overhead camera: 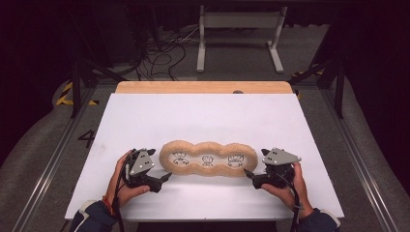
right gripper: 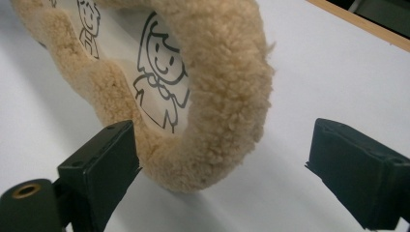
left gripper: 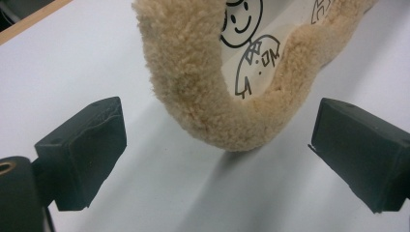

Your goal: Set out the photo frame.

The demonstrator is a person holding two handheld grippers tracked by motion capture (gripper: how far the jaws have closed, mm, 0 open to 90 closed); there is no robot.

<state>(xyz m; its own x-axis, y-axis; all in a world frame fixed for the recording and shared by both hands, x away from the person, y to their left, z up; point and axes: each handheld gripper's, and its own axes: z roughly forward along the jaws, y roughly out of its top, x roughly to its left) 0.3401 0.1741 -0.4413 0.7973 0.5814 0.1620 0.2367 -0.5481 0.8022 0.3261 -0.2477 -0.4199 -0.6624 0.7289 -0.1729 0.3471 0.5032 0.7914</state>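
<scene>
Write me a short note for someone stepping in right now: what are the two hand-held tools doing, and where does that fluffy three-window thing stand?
Left tool: jaws open, holding nothing, aimed at the left end of the fluffy frame.
Right tool: jaws open, holding nothing, aimed at the frame's right end.
Frame: tan and plush, lying flat near the middle of the white table, with three cartoon figures drawn in its openings. In each gripper view the near end sits just ahead of the open jaws, untouched.
Done: both tools are lined up at the ends.
Left: probably close on each end and lift or move the frame; no grasp yet.
</scene>
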